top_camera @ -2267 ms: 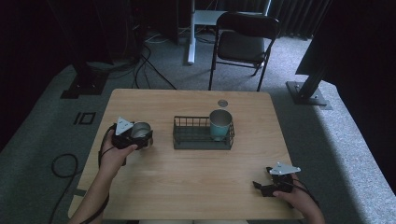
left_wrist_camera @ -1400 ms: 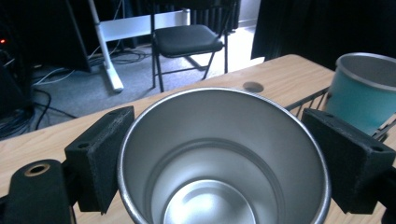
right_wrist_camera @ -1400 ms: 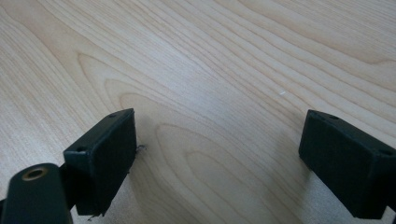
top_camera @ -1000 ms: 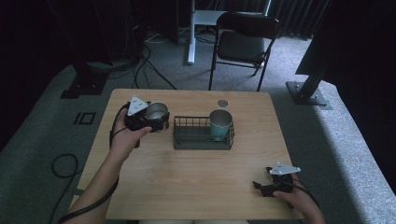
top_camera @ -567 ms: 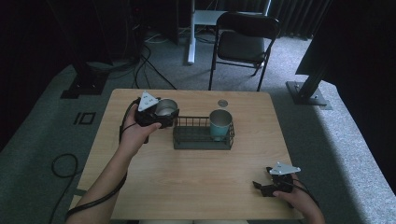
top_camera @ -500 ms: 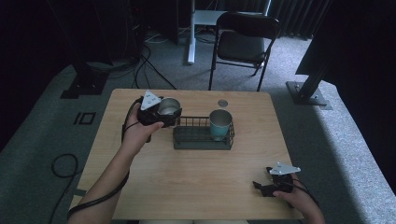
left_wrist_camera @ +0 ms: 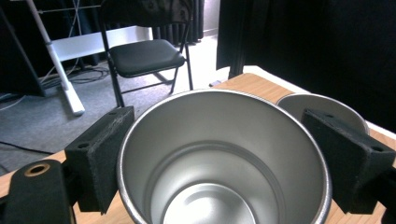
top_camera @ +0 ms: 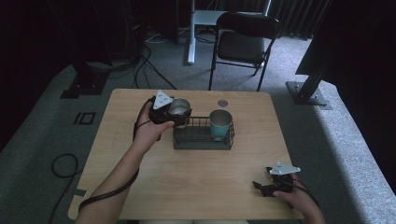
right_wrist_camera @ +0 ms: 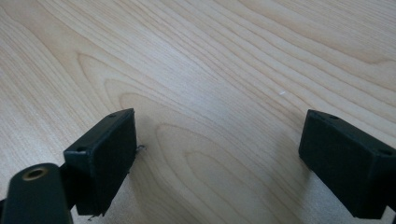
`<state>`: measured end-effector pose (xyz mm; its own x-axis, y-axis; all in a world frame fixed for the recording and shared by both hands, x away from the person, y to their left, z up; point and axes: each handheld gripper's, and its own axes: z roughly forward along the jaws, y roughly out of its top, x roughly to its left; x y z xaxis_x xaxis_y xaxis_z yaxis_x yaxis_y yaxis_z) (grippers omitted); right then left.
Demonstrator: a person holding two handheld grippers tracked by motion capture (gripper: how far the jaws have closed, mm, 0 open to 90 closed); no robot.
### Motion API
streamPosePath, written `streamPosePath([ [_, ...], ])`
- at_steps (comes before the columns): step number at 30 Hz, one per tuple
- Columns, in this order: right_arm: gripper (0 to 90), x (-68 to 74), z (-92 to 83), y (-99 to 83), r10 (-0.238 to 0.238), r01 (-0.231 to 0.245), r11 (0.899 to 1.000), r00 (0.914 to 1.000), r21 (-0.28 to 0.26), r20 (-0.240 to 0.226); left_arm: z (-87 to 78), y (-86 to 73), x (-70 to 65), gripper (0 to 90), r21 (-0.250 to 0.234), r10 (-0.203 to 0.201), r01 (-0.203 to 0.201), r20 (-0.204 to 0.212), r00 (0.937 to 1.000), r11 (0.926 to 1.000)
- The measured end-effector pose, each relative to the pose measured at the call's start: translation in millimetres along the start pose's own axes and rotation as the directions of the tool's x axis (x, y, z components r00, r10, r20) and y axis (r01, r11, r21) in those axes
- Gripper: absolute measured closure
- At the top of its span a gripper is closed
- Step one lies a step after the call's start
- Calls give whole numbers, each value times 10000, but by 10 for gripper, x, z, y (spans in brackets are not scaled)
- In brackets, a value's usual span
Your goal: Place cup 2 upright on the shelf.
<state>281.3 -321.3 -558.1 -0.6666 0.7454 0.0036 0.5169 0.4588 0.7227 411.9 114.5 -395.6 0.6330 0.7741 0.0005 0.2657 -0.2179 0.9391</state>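
Left gripper view: cup [left_wrist_camera: 224, 158] was clamped by left gripper [left_wrist_camera: 224, 163]; right gripper [right_wrist_camera: 219, 158] was apart. Basket [top_camera: 203, 138] rim could be struck, tipping cup.

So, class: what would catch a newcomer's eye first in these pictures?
The left gripper holds a shiny steel cup at the left end of a black wire basket. A teal cup stands in the basket's right end. The right gripper rests open near the table's front right corner.
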Motion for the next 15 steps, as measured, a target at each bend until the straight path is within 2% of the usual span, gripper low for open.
streamPosePath([
  [6,111,1,0,0,4,-4,10000,10000,-1,1,127,-63,-48,140,71,-262,261,139,9996,9996],
  [15,110,0,0,0,0,0,10000,10000,-2,0,294,-137,-141,140,137,-389,387,154,9991,9992],
])
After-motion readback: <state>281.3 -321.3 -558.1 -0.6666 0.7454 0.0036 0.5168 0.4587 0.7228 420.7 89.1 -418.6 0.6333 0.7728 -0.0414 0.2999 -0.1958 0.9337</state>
